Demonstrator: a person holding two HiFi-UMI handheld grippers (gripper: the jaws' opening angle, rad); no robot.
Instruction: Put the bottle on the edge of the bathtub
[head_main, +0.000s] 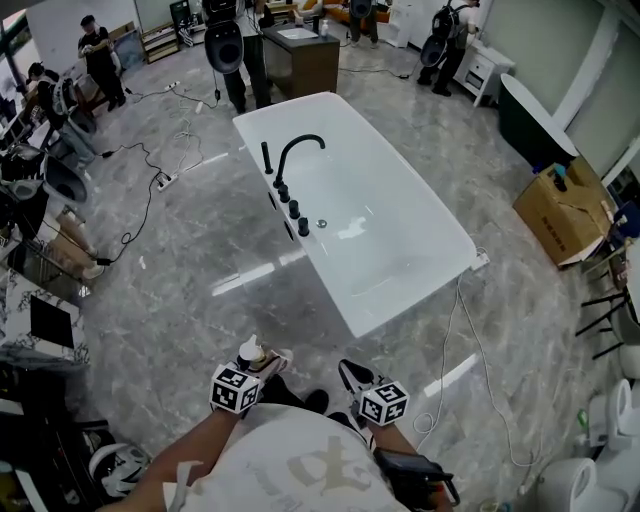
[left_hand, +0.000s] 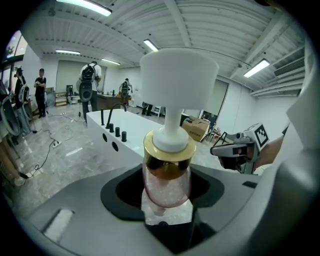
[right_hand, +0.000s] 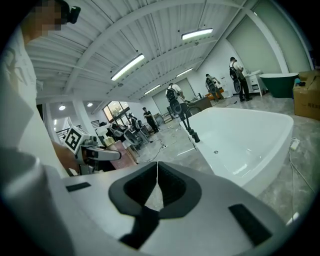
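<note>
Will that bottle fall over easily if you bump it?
Probably a bit tippy: the bottle carries a big white pump top, wider than its body. The body looks smooth and glossy, so it may be slippery in the left gripper. The bathtub rim is shiny too, so a nudge might slide it.

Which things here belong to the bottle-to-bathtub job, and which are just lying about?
Job: bottle, held in left gripper; white bathtub, its edge the target.
Lying about: cardboard box, power strip, dark bathtub.
</note>
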